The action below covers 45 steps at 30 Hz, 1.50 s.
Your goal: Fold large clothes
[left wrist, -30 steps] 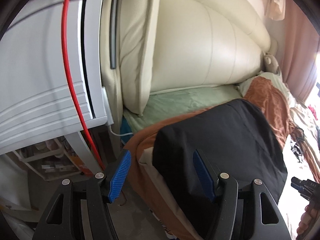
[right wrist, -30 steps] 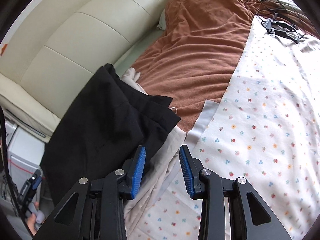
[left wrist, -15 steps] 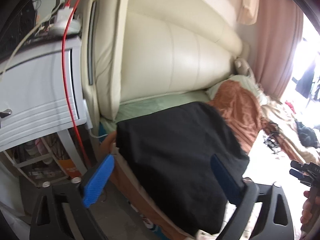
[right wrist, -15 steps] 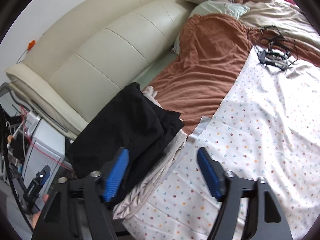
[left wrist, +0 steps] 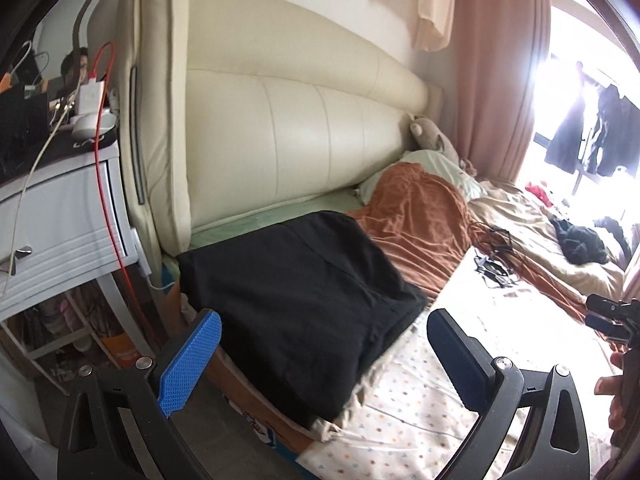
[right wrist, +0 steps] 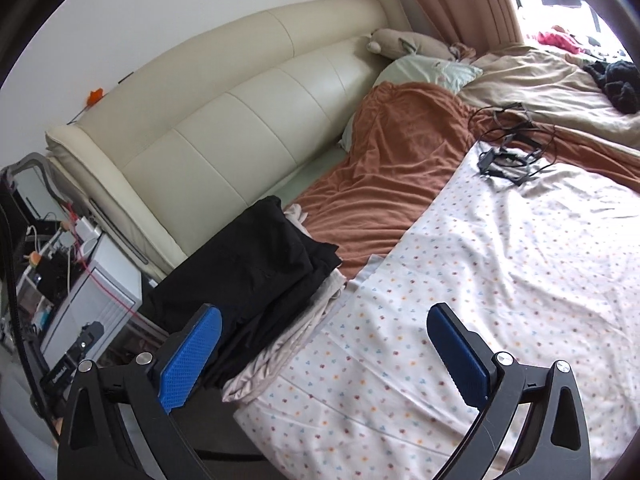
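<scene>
A folded black garment (left wrist: 304, 292) lies on the near corner of the bed, on top of a folded beige cloth (right wrist: 280, 352); it also shows in the right wrist view (right wrist: 256, 264). My left gripper (left wrist: 320, 356) is open and empty, held back from and above the black garment. My right gripper (right wrist: 324, 352) is open and empty, above the bed's front edge by the dotted sheet (right wrist: 480, 280). The right gripper's tips show at the right edge of the left wrist view (left wrist: 608, 320).
A cream padded headboard (left wrist: 280, 128) stands behind the bed. A white nightstand (left wrist: 60, 216) with chargers and a red cable (left wrist: 108, 184) stands left. A brown blanket (right wrist: 392, 152), black cables (right wrist: 508, 156), a pillow and another dark garment (left wrist: 580, 240) lie farther on the bed.
Both grippers have opened wide and pulled back and up from the black garment, which stays folded on the bed corner. Both views now take in more of the room.
</scene>
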### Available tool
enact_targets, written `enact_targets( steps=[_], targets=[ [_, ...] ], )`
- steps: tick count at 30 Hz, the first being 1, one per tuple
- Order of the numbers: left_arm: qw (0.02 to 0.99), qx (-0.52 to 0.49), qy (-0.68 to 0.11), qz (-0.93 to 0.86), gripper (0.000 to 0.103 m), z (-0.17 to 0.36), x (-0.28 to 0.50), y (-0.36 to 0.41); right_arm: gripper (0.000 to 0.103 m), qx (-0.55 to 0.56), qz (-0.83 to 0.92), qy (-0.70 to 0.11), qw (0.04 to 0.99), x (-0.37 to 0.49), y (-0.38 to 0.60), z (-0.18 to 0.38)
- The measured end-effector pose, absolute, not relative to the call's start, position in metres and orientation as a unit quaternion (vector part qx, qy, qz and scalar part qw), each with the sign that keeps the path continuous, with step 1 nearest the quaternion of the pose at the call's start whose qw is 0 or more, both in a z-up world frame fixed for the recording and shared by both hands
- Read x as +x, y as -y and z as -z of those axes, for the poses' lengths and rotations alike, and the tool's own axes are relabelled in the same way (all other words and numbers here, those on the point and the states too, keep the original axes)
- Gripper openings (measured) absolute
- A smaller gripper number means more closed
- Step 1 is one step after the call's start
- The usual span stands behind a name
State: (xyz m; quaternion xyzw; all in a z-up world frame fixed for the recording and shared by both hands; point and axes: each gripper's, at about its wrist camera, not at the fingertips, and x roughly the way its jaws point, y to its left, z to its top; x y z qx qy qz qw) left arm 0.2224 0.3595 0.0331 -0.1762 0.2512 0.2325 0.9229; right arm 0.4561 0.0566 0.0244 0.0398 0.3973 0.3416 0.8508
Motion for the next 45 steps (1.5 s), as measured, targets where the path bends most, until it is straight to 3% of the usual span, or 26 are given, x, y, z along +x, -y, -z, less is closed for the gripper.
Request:
enact_targets(
  steps=[28, 45],
  targets=[
    [0.971, -0.081, -0.203, -0.100, 0.103, -0.062, 0.094, -0.158, 0.103, 0.049, -0.259, -0.287, 0.921, 0.239, 0.188, -0.056],
    [0.979, -0.071, -0.181, -0.065, 0.103, -0.032, 0.014, -0.111, 0.103, 0.026, -0.206, -0.240, 0.948, 0.108, 0.227, -0.028]
  ],
)
